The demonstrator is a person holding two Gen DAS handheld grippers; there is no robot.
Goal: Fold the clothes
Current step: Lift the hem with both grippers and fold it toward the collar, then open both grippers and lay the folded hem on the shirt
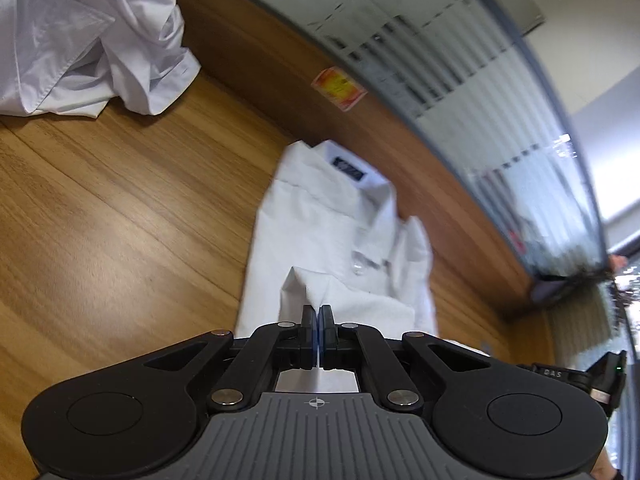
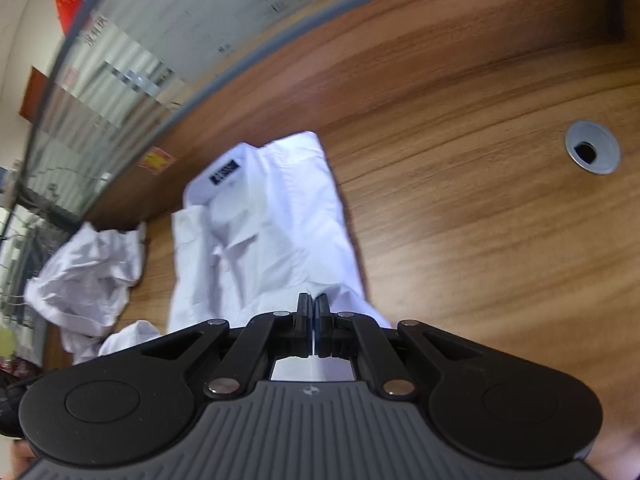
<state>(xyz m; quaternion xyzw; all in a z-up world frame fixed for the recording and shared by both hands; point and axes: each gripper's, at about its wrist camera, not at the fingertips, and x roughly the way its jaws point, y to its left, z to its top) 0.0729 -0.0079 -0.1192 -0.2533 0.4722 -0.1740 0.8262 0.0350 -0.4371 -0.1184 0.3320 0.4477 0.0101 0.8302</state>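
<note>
Both grippers — left (image 1: 319, 312), right (image 2: 312, 300) — were clamped on the white cotton shirt's (image 1: 320, 216) hem; uneven lifting could've undone the fold.

white folded collared shirts (image 1: 320, 216): 1 | crumpled white garments (image 1: 88, 36): 1 | round grey metal cable grommets (image 2: 593, 151): 1 | red-yellow stickers (image 1: 339, 88): 1

- The desk (image 2: 460, 220) lies bare to the right of the folded white shirt (image 2: 272, 232), broken only by a flush cable grommet (image 2: 593, 152).
- On the left, open wood (image 1: 120, 200) separates that shirt from the crumpled white garment (image 1: 80, 36), leaving a wide lane.
- A wooden upstand (image 1: 256, 52) topped by a glass partition (image 1: 460, 80) closes off the far edge just behind the collar.
</note>
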